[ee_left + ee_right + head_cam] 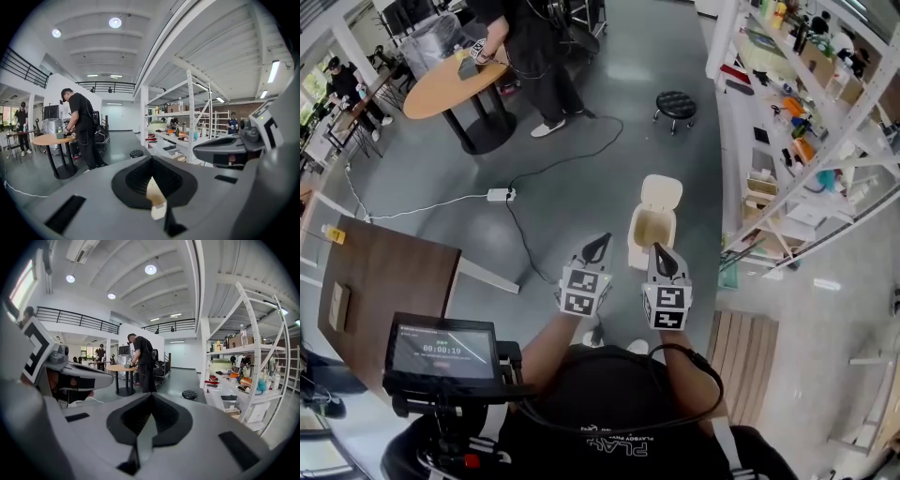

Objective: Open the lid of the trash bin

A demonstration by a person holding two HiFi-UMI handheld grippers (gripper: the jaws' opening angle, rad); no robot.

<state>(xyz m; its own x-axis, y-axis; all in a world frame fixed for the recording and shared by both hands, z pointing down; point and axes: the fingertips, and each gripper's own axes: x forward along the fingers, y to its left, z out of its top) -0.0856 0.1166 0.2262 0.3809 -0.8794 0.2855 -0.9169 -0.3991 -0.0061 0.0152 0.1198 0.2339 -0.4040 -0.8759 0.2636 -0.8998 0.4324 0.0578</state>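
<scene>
Head view: a cream trash bin [637, 246] stands on the grey floor [609, 122] beside shelving [787, 159], its lid [662, 192] already tipped up. The left gripper [599, 243] and right gripper [660, 251] are held just short of it. Left gripper view: the jaws are drawn together on nothing. Right gripper view: the same, so the opening looks done, with nothing left.

Floor [619, 141]: grey, smooth.
Centre: beige trash bin [652, 234], lid [661, 191] raised.
Left of centre: white power strip [500, 195], cables.
Top: black stool [676, 103].
Lower right: wooden pallet [750, 361].
</scene>
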